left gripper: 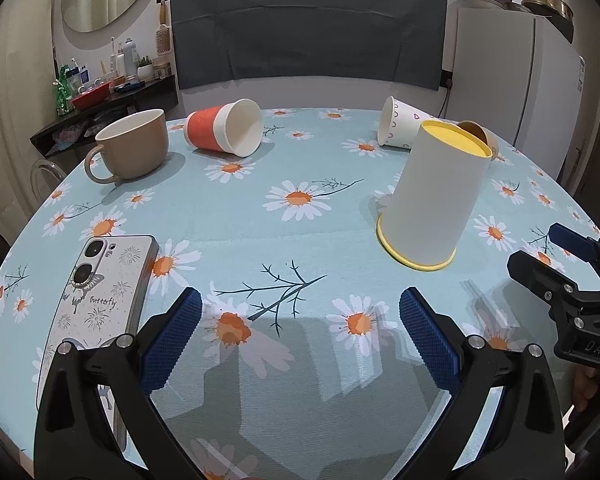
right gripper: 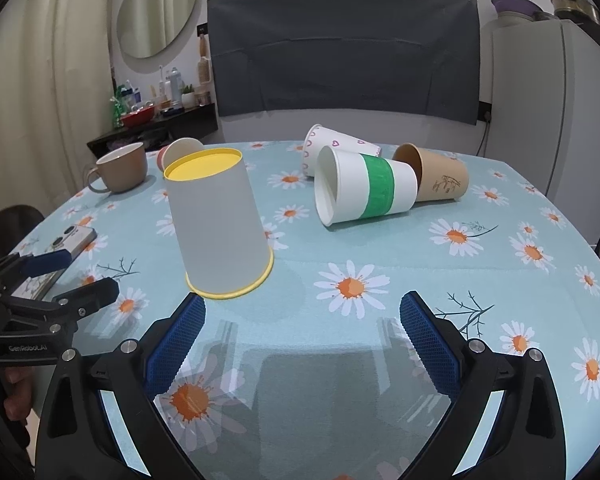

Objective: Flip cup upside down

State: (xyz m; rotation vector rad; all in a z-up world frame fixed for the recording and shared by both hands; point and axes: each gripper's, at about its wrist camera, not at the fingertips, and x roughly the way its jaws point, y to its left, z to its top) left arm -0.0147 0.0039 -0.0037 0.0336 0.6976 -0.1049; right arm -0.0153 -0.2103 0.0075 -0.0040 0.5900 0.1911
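The white cup with the yellow rim (left gripper: 432, 196) (right gripper: 220, 224) is standing mouth-down on the daisy-print tablecloth (left gripper: 260, 240) (right gripper: 380, 248), its yellow base facing up, near the middle of the table and apart from both tools. The left gripper (left gripper: 300, 320) is hovering with its blue-padded jaws spread wide and nothing between them, and the right gripper (right gripper: 302, 322) is likewise gaping and empty. A phone (left gripper: 100, 300) is lying beside the left gripper; a beige mug (left gripper: 134, 146) is sitting upright, while the green-banded cup (right gripper: 364, 188) and brown paper cup (right gripper: 436, 176) are lying toppled.
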